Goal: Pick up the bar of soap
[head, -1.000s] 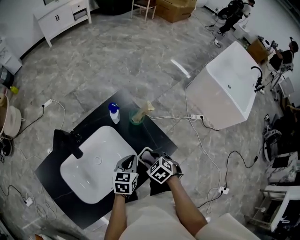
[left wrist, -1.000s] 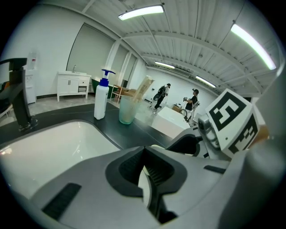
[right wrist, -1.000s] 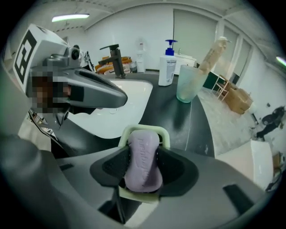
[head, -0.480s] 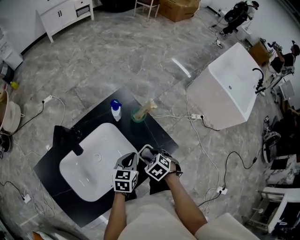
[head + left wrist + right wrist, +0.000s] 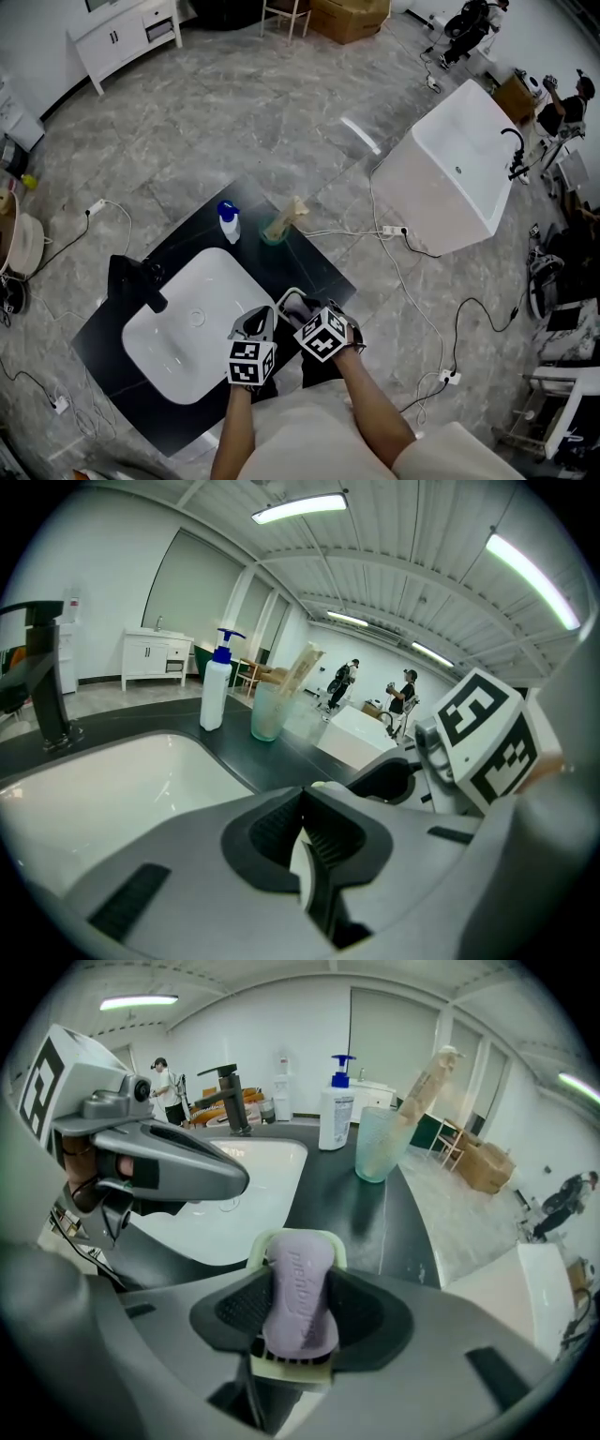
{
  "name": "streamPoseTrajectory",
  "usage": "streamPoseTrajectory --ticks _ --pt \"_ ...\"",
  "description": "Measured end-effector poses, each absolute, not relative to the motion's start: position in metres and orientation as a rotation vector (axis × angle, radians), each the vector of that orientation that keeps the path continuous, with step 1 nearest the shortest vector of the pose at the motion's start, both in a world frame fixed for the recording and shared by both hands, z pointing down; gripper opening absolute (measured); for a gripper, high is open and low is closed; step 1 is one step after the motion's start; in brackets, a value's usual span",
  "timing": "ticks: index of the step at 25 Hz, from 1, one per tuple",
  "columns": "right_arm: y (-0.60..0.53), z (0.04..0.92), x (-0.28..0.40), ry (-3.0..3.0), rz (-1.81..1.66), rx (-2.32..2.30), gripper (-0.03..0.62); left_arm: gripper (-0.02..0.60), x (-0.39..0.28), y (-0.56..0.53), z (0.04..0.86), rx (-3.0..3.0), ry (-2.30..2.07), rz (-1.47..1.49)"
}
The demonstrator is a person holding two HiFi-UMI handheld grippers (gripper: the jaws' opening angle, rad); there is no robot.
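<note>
The fingers of your right gripper (image 5: 298,1314) clamp the one purple bar of soap (image 5: 300,1274), while those of your left gripper (image 5: 302,844) are closed, empty.

We are wearing pale cream clothing (image 5: 300,436). Both the left gripper (image 5: 255,321) and right gripper (image 5: 298,309) are showing smooth grey moulded shells, each bearing a white cube (image 5: 250,364) printed with black square markers. The fingers (image 5: 187,855) are showing black ribbed pads (image 5: 234,1312) set in rounded recesses.
</note>
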State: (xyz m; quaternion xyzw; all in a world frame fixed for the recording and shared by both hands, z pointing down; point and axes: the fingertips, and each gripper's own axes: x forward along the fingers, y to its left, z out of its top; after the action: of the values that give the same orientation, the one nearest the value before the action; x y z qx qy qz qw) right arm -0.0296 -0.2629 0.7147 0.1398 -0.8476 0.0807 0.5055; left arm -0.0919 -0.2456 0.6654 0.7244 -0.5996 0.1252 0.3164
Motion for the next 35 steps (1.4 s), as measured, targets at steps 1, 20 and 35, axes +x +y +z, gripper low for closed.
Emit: streamPoseTrajectory --ticks 1,20,35 --pt "-0.264 0.713 -0.029 -2.064 0.208 0.356 0.189 0.006 -0.091 -0.245 0.665 1.911 -1.577 0.332" --pt "-0.28 0.663 -0.032 -2.328 0.522 0.708 0.186 0.006 -0.094 -0.235 0.638 2.009 -1.563 0.369" --pt "-0.258 0.595 -0.041 -2.593 0.748 0.919 0.186 0.006 -0.11 -0.213 0.599 2.147 -1.605 0.378"
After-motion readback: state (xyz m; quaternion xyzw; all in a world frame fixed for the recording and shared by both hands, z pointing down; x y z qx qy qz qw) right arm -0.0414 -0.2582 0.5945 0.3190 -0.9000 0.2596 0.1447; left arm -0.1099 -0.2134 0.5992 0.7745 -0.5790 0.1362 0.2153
